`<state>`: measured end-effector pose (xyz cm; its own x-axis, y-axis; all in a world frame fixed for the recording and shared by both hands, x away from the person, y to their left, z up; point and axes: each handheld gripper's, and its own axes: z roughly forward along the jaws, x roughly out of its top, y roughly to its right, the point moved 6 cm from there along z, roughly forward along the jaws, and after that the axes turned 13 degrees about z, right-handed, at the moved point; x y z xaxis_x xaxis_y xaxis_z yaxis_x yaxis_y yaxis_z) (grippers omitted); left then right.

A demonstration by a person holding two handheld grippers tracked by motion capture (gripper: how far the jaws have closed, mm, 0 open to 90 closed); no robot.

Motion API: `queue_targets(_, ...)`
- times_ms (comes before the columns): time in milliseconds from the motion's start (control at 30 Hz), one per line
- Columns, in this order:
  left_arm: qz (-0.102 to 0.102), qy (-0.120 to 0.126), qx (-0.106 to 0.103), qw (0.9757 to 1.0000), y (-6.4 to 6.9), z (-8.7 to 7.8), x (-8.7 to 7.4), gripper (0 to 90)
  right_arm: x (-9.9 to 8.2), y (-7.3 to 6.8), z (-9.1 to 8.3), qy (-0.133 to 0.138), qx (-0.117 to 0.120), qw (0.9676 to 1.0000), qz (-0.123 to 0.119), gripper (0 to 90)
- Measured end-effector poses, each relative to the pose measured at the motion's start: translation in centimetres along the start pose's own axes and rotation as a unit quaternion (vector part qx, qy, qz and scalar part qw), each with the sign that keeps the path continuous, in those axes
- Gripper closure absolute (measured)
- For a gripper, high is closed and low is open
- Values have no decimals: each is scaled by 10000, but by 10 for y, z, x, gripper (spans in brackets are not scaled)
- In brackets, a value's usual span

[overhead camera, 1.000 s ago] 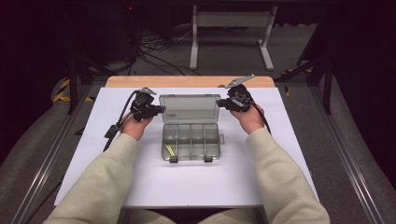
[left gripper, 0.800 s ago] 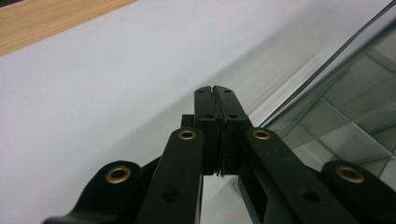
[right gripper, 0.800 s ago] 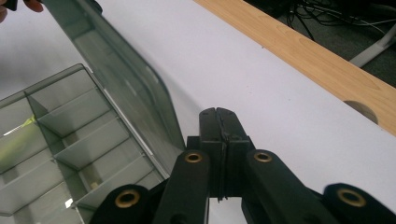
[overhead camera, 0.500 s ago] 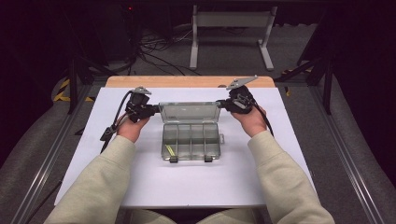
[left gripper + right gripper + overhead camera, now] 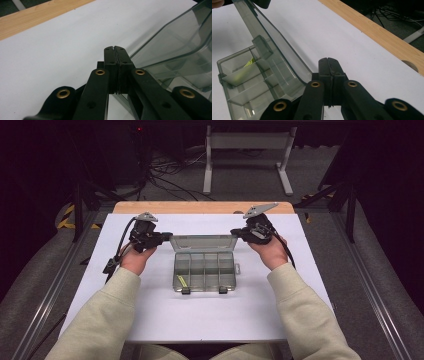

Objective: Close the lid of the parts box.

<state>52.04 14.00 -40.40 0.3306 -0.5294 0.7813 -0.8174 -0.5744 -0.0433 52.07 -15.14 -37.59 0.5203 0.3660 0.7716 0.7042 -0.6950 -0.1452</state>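
In the high view we see the clear compartment box [image 5: 204, 270] lying open mid-sheet on the white table cover [image 5: 150, 320], its lid [image 5: 202, 243] raised at the far side. Our left gripper [image 5: 167, 236] meets the lid's left corner, and our right gripper [image 5: 234, 233] meets its right corner. A small yellow piece [image 5: 182, 281] lies in the box's near-left compartment.

In the left gripper view our jaws are pressed together, the lid [image 5: 175, 47] just beside them.

In the right gripper view our jaws are likewise closed, touching the lid [image 5: 274, 50] edge.
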Motion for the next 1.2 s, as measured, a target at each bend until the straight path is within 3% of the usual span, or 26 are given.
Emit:
queue_targets(500, 321, -170, -110, 9993, 18, -11, -2, 891, -11, -16, -11, -136, 181, 9997, -115, 900)
queue_targets(633, 509, -305, -142, 9981, 25, -15, -5, 891, -16, -20, -15, -202, 192, 9995, -140, 900)
queue_targets(1100, 752, -607, -455, 9943, 41, -20, -11, 894, -30, -33, -17, -582, 319, 9976, -207, 900)
queue_targets(1200, 742, -679, -610, 9931, 45, -20, -14, 895, -33, -35, -16, -702, 354, 9967, -187, 900)
